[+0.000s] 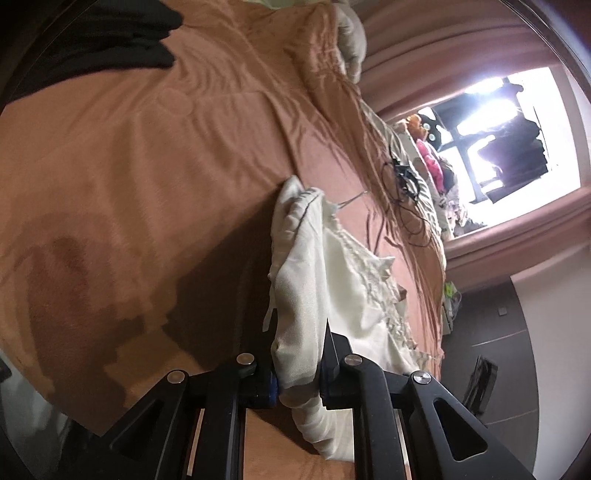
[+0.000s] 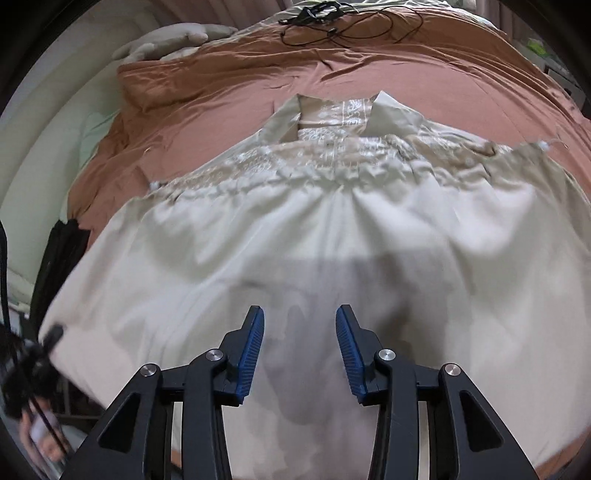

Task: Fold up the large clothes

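A large cream garment (image 2: 332, 236) with a lace-patterned chest and an open collar lies spread on a brown bedspread (image 2: 221, 92), collar at the far end. My right gripper (image 2: 299, 325) hovers above the plain lower part of it, open, blue pads apart with nothing between them. In the left wrist view my left gripper (image 1: 299, 354) is shut on a bunched edge of the cream garment (image 1: 325, 280), which is lifted off the brown bedspread (image 1: 147, 147) and hangs in folds toward the bed's edge.
Black cables (image 2: 340, 26) and a small black device lie on the bed beyond the collar. A grey pillow (image 2: 170, 40) sits at the far left, dark clothing (image 1: 92, 40) at another corner. A window (image 1: 498, 140) and dark floor (image 1: 491, 369) lie past the bed's edge.
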